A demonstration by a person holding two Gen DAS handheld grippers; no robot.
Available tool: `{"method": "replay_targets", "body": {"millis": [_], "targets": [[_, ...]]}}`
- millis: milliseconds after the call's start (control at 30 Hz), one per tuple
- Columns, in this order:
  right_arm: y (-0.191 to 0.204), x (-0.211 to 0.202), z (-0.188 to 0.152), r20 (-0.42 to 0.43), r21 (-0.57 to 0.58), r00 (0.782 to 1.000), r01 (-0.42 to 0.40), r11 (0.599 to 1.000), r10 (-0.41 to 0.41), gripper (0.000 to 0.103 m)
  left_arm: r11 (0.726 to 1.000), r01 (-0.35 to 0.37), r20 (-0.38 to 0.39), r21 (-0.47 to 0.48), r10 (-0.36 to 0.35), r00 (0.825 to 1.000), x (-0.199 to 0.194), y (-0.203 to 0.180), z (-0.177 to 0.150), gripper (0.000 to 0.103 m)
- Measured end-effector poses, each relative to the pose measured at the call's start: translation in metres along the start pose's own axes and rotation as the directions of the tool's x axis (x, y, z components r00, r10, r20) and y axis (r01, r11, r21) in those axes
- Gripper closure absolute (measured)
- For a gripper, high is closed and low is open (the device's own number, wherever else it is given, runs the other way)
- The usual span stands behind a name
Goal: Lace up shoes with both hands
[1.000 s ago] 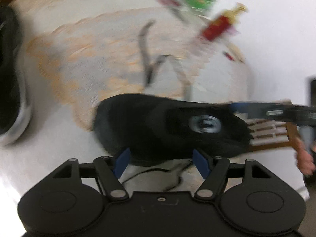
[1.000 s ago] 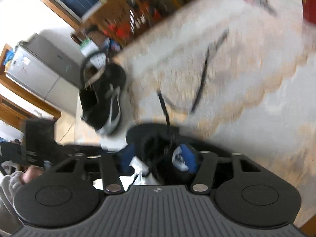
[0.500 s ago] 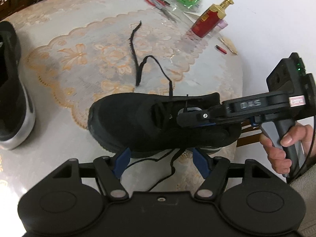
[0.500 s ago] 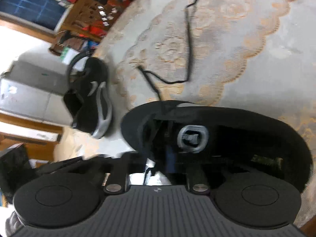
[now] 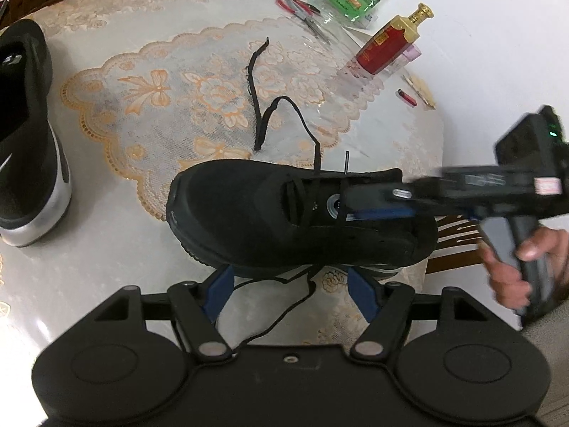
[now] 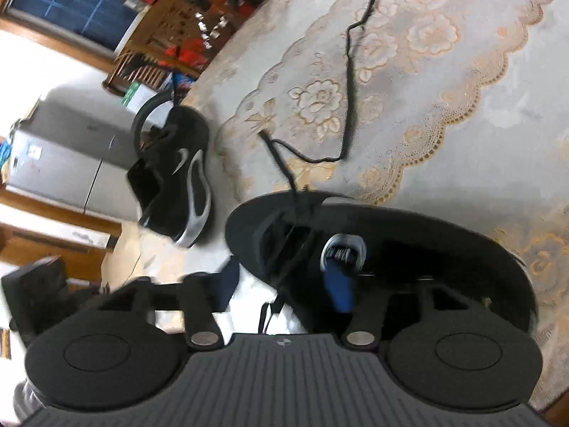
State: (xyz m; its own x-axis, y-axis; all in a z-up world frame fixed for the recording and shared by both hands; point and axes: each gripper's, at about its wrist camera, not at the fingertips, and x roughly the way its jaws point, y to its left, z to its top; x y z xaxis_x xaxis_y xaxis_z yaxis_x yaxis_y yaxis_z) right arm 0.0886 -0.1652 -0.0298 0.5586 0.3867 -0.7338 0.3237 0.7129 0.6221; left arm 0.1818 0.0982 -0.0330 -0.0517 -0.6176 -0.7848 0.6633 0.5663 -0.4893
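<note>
Risk comes first from the lace (image 5: pixel 261 121): its free end lies loose on the lace tablecloth (image 5: pixel 149 114) beyond the black shoe (image 5: pixel 284 220), and if it is pulled too hard it could, I think, slip back out of the eyelets already threaded. A second risk is that the shoe tips or slides off the table edge, because its heel end is near that edge and only the left gripper (image 5: pixel 290 286) steadies it from the near side.

The left gripper stands about the sole on the near side of the shoe, its blue pads wide apart; whether they press the sole I cannot tell (the shoe hides the tips). Another part of the lace hangs from the shoe between these fingers.

The right gripper (image 6: pixel 284 281) reaches into the shoe from the heel side. Its jaws are opening, one blue finger inside the shoe mouth beside the round insole logo, the other outside the near wall. Strands of lace pass between them, but no grip on them is visible.
</note>
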Motion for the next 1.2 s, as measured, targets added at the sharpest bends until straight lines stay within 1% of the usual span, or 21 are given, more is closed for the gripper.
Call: {"method": "replay_targets", "body": {"millis": [100, 167, 267, 300, 333, 367, 433, 467, 533, 600, 633, 667, 733, 800, 900, 967, 1000, 1067, 1100, 1167, 1200], "targets": [[0.024, -0.029, 0.000, 0.125, -0.220, 0.990, 0.089, 0.971, -0.063, 0.048, 1.000, -0.005, 0.023, -0.030, 0.006, 1.000, -0.005, 0.001, -0.003, 0.034], [0.037, -0.032, 0.006, 0.189, -0.352, 0.980, 0.131, 0.927, -0.067, 0.039, 0.998, 0.003, 0.035, -0.055, -0.001, 0.999, -0.006, 0.000, -0.005, 0.034], [0.034, 0.006, 0.022, 0.113, -0.414, 0.986, 0.161, 0.896, -0.125, 0.038, 0.997, 0.006, 0.041, -0.078, -0.003, 0.999, -0.007, -0.004, -0.007, 0.034], [0.027, 0.020, 0.027, 0.067, -0.394, 0.986, 0.167, 0.904, -0.153, 0.046, 0.996, -0.002, 0.045, -0.084, 0.006, 0.999, -0.009, -0.006, -0.007, 0.034], [0.018, 0.026, 0.031, 0.031, -0.352, 0.990, 0.139, 0.926, -0.137, 0.057, 0.996, -0.011, 0.050, -0.090, 0.016, 0.999, -0.010, -0.008, -0.008, 0.034], [0.010, 0.031, 0.035, -0.005, -0.306, 0.993, 0.111, 0.946, -0.118, 0.059, 0.995, -0.021, 0.055, -0.097, 0.026, 0.998, -0.011, -0.010, -0.009, 0.034], [-0.005, 0.027, 0.040, 0.002, -0.202, 1.000, 0.019, 0.979, -0.019, 0.100, 0.992, -0.041, 0.071, -0.120, 0.050, 0.996, -0.014, -0.013, -0.010, 0.033], [-0.013, 0.028, 0.044, -0.028, -0.144, 1.000, -0.016, 0.989, 0.012, 0.100, 0.989, -0.053, 0.084, -0.139, 0.065, 0.994, -0.014, -0.014, -0.010, 0.033], [-0.038, 0.033, 0.055, -0.088, 0.073, 0.991, -0.098, 0.992, 0.105, 0.100, 0.989, -0.113, 0.134, -0.100, 0.126, 0.983, -0.013, -0.030, -0.003, 0.033], [-0.063, 0.038, 0.066, -0.126, 0.293, 0.970, -0.163, 0.942, 0.207, 0.099, 0.989, -0.145, 0.155, -0.034, 0.149, 0.977, -0.001, -0.046, 0.013, 0.031], [-0.079, 0.043, 0.071, -0.128, 0.429, 0.946, -0.218, 0.876, 0.298, 0.100, 0.988, -0.154, 0.140, -0.001, 0.153, 0.978, 0.010, -0.052, 0.023, 0.028], [-0.095, 0.046, 0.077, -0.077, 0.554, 0.904, -0.312, 0.772, 0.421, 0.100, 0.986, -0.163, 0.126, 0.032, 0.158, 0.979, 0.021, -0.059, 0.034, 0.027], [-0.093, 0.040, 0.110, -0.017, 0.542, 0.854, -0.430, 0.722, 0.521, 0.100, 0.980, -0.198, 0.056, 0.023, 0.197, 0.979, 0.044, -0.071, 0.053, 0.028], [-0.074, 0.032, 0.151, -0.019, 0.405, 0.801, -0.542, 0.737, 0.599, 0.099, 0.977, -0.208, 0.089, 0.036, 0.205, 0.975, 0.055, -0.091, 0.062, 0.028], [-0.047, 0.025, 0.176, -0.136, 0.196, 0.829, -0.515, 0.834, 0.543, 0.099, 0.977, -0.212, 0.110, 0.025, 0.208, 0.972, 0.074, -0.110, 0.072, 0.027], [-0.039, 0.024, 0.180, -0.192, 0.085, 0.848, -0.487, 0.869, 0.494, 0.099, 0.971, -0.240, 0.107, 0.015, 0.237, 0.966, 0.084, -0.118, 0.077, 0.027], [-0.036, 0.024, 0.181, -0.216, 0.012, 0.869, -0.454, 0.891, 0.445, 0.097, 0.967, -0.254, 0.110, 0.003, 0.253, 0.961, 0.085, -0.120, 0.077, 0.027], [-0.035, 0.021, 0.178, -0.237, -0.173, 0.933, -0.313, 0.934, 0.269, 0.078, 0.962, -0.272, 0.119, -0.030, 0.274, 0.954, 0.086, -0.124, 0.075, 0.027], [-0.035, 0.020, 0.175, -0.230, -0.268, 0.960, -0.221, 0.938, 0.160, 0.063, 0.960, -0.276, 0.127, -0.052, 0.280, 0.952, 0.085, -0.125, 0.071, 0.027], [-0.045, 0.016, 0.165, -0.203, -0.379, 0.979, -0.106, 0.919, 0.028, 0.066, 0.952, -0.287, 0.145, -0.102, 0.300, 0.943, 0.082, -0.124, 0.064, 0.027], [-0.052, 0.014, 0.160, -0.217, -0.381, 0.976, -0.099, 0.919, 0.015, 0.066, 0.948, -0.295, 0.150, -0.123, 0.311, 0.938, 0.079, -0.124, 0.060, 0.027]]}}
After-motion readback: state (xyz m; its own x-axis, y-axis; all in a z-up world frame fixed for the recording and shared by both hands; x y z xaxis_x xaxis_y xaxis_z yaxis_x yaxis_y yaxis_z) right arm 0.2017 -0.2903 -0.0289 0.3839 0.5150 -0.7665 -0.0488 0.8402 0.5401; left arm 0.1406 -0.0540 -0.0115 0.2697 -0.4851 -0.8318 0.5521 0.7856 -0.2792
